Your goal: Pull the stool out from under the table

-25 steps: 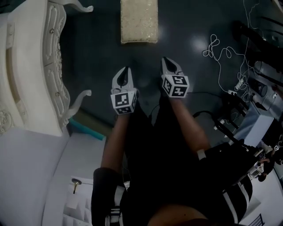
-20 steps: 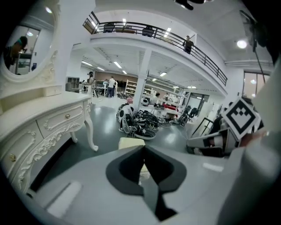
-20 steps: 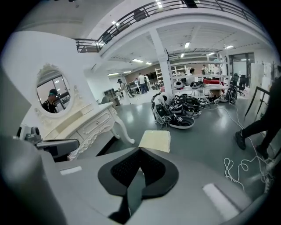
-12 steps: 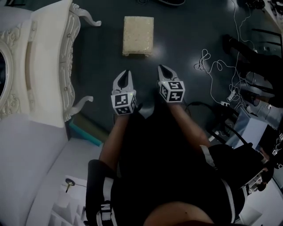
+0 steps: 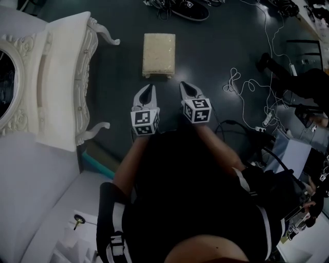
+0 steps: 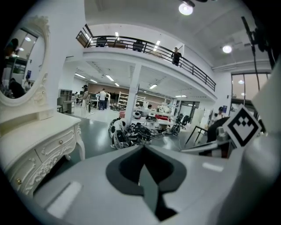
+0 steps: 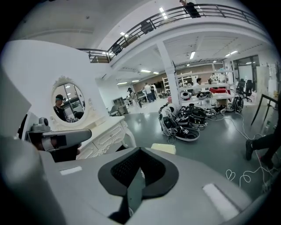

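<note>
- Dark grey floor (image 5: 123, 72) lies open around the cream cushioned stool (image 5: 159, 54), clear of the white carved table (image 5: 61, 87).
- My left gripper (image 5: 149, 88) and right gripper (image 5: 183, 85) hover near its edge, both closed, empty.

We're lifting the left gripper (image 5: 149, 87) and right gripper (image 5: 184, 85) up off the dark floor (image 5: 216, 56), and they're drawing a bit closer together. Our view is pulling back, so the stool (image 5: 159, 54) is now showing whole instead of cut off at the top. The table's (image 5: 61, 77) mirror (image 5: 7, 82) and some shoes (image 5: 190, 9) are coming into view.
</note>
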